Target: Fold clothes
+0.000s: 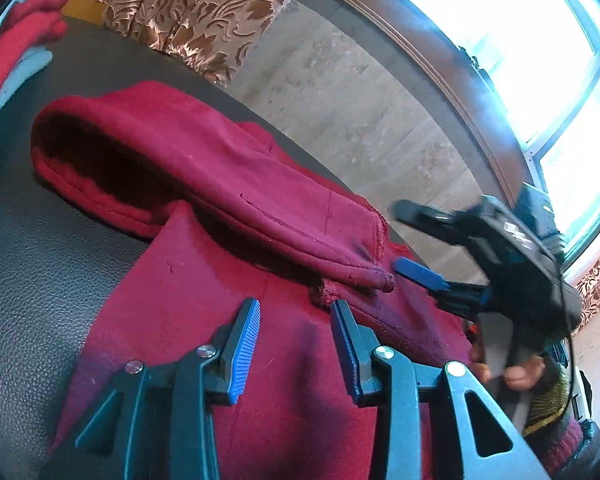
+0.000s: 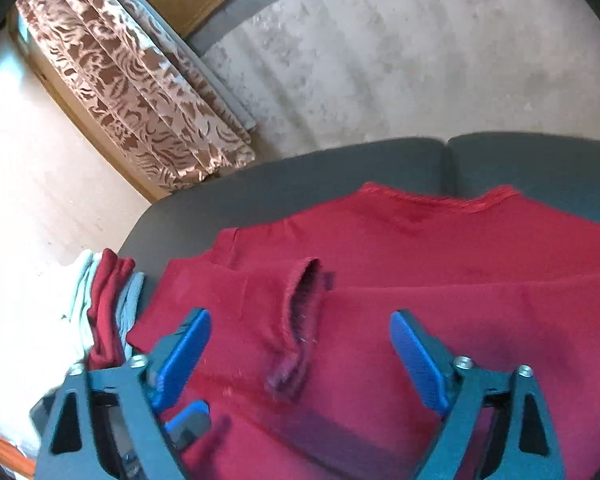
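— So, where is the red top (image 1: 204, 264) lying?

— Spread across the dark leather seat (image 1: 28, 264); one sleeve (image 1: 204, 168) is folded over the body, its cuff (image 1: 374, 276) pointing toward the seat's front edge; in the right wrist view the collar (image 2: 440, 204) sits near the seam between the two cushions.

— And the left tongs (image 1: 296, 326)?

— Partly open, low over the cloth just short of the cuff; nothing shows between the blue pads (image 1: 246, 354); whether the tips brush the fabric I cannot tell.

— The right tongs (image 2: 300, 344)?

— Jaws spread wide, hovering above the cuff (image 2: 300, 320) with nothing in their grip; that view is blurred; from the left camera they hang beside the cuff, past the seat's edge, held by a hand (image 1: 512, 368).

— Anything else about?

— A stack of folded clothes (image 2: 104, 312), red and pale, at the far end of the seat; a patterned brown curtain (image 2: 140, 92) behind; a bright window (image 1: 520, 40); grey floor (image 2: 400, 60) beyond.
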A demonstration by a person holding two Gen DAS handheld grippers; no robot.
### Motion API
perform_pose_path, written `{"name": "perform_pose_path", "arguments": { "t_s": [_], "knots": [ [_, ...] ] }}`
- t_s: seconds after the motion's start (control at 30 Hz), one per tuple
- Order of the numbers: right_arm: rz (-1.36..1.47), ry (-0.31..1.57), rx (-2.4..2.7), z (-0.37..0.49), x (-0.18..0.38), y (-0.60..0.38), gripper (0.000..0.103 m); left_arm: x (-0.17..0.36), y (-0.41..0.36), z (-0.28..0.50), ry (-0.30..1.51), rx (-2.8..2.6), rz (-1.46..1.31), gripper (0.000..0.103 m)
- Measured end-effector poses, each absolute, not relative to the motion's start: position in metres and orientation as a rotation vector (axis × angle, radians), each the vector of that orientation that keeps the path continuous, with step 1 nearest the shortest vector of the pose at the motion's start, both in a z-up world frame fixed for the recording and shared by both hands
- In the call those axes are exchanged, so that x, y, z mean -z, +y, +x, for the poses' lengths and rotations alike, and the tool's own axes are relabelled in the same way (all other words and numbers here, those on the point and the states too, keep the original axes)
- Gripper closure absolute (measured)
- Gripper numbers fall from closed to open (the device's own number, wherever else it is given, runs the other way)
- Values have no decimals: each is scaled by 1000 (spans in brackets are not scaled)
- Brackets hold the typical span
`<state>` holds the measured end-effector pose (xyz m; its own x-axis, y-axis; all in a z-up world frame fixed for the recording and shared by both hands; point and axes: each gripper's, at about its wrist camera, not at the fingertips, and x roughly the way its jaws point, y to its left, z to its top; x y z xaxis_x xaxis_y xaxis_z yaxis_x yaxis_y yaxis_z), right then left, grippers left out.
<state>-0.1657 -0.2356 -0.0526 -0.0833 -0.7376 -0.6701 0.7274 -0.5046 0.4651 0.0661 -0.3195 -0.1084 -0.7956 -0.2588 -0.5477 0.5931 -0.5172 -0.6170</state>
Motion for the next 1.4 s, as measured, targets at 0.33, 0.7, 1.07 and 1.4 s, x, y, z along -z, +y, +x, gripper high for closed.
{"name": "perform_pose_path", "arguments": {
  "t_s": [0.33, 0.7, 1.07, 1.4],
  "knots": [
    [1061, 205, 1873, -154, 67, -269, 93, 104, -320, 67, 1153, 2310, 532, 66],
    [775, 367, 1897, -125, -28, -257, 93, 104, -333, 76, 1309, 2288, 494, 66],
    [924, 229, 2045, -188, -23, -164, 92, 93, -351, 78, 1258, 2227, 460, 60],
    [1079, 152, 2158, -222, 21, -99, 92, 98, -352, 77, 1253, 2223, 480, 58]
  ]
}}
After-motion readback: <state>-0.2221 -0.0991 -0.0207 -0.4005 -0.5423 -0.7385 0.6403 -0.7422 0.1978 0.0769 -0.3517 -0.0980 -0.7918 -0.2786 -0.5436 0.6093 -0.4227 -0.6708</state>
